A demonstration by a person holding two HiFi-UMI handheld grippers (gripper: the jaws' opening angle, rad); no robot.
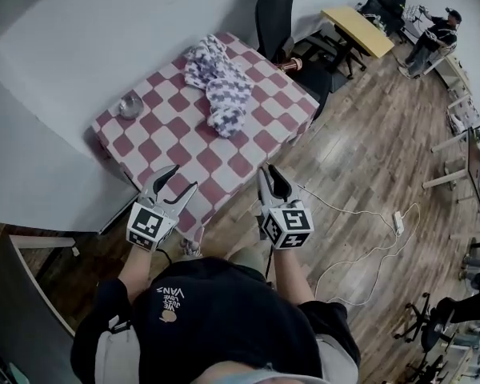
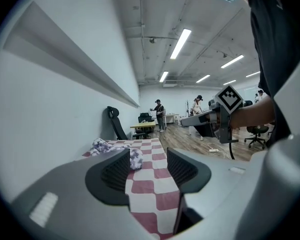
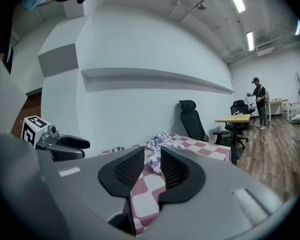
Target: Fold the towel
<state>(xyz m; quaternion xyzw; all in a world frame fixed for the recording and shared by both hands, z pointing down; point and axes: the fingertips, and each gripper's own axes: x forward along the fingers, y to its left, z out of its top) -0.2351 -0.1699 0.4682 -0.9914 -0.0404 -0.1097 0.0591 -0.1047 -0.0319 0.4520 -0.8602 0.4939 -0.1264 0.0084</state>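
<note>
The crumpled white and purple towel (image 1: pixel 220 86) lies in a heap at the far side of the square table with a red and white checked cloth (image 1: pixel 184 146). The left gripper (image 1: pixel 184 177) and right gripper (image 1: pixel 270 174) hang at the near edge. Both have their jaws apart and hold nothing. A small shiny metal bowl (image 1: pixel 130 106) sits well apart from the towel.

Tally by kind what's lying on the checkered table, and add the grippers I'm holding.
Towel: 1
Metal bowl: 1
Grippers: 2, left gripper and right gripper
Total: 4
</note>
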